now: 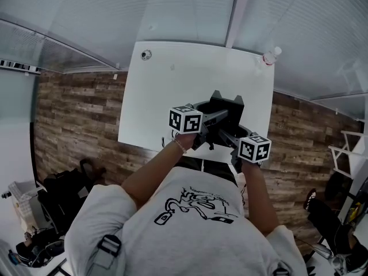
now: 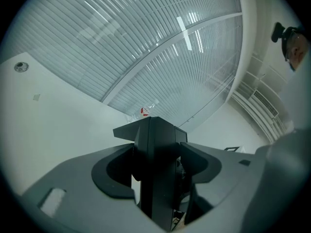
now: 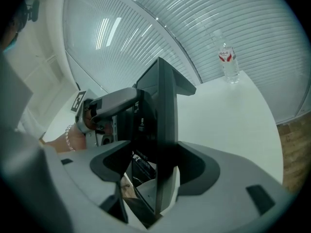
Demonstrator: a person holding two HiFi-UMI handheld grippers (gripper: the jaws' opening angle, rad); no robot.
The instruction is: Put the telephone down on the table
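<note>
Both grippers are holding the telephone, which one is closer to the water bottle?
The right gripper: the water bottle stands at the far right corner of the table, on that gripper's side; the left gripper grips the other side of the telephone.

The telephone is showing matt black plastic. The left gripper and right gripper are looking like smooth, matt grey plastic. The surface is appearing white and smooth. The floor is showing grained wood planks, the bottle is gleaming as clear plastic, and the shirt is reading as soft cloth.
</note>
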